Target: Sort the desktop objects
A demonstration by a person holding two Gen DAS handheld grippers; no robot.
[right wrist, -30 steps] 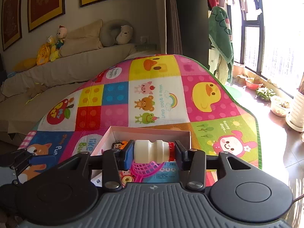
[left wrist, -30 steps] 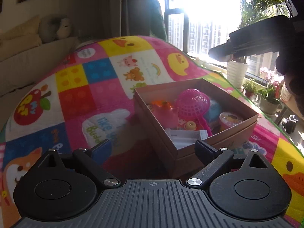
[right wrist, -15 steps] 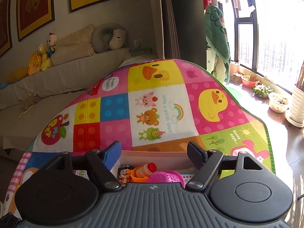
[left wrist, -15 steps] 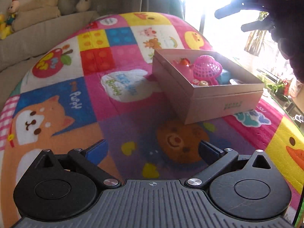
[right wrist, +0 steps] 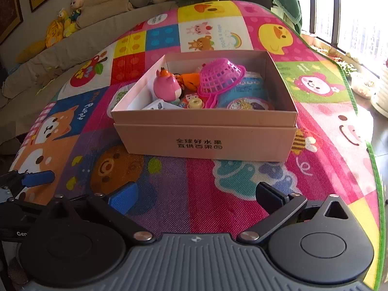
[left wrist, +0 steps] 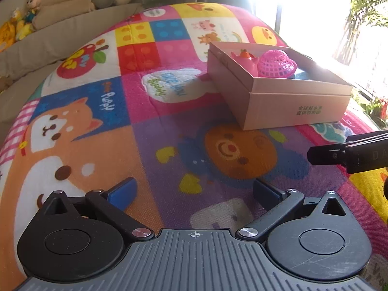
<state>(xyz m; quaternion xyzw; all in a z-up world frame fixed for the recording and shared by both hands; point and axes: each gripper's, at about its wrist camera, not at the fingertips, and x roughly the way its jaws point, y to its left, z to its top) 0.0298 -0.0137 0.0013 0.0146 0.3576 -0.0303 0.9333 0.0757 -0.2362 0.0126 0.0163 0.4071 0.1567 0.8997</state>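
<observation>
The cardboard box (right wrist: 206, 131) sits near the middle of the play mat (right wrist: 218, 194), a little toward the mat's window-side edge, and it already holds what I can see of the clutter: a pink plush toy (right wrist: 167, 87), an orange toy (right wrist: 191, 78) behind it, a pink mesh scoop (right wrist: 220, 77), a small yellow ring-shaped piece (right wrist: 194, 102), a round sequinned lid (right wrist: 249, 103) and a blue printed packet (right wrist: 249, 88). No loose item lies on the mat around the box in either view, so I judge the sorting at or near its end.

My right gripper (right wrist: 196, 197) hangs over the mat on the near side of the box; its jaws are opening, with nothing between them. My left gripper (left wrist: 194, 191) stands spread wide and empty over the bear patch, well short of the box's near-left corner.

The next move calls for finding anything still out of frame, or else pulling both hands clear.

Writing: the box front carries two lines of Chinese print, which I read as 全球好水果 and 直供百果园, though the last glyph is unclear. The mat reads "Puppy" by the dog and "Have a good day" by the rainbow.
</observation>
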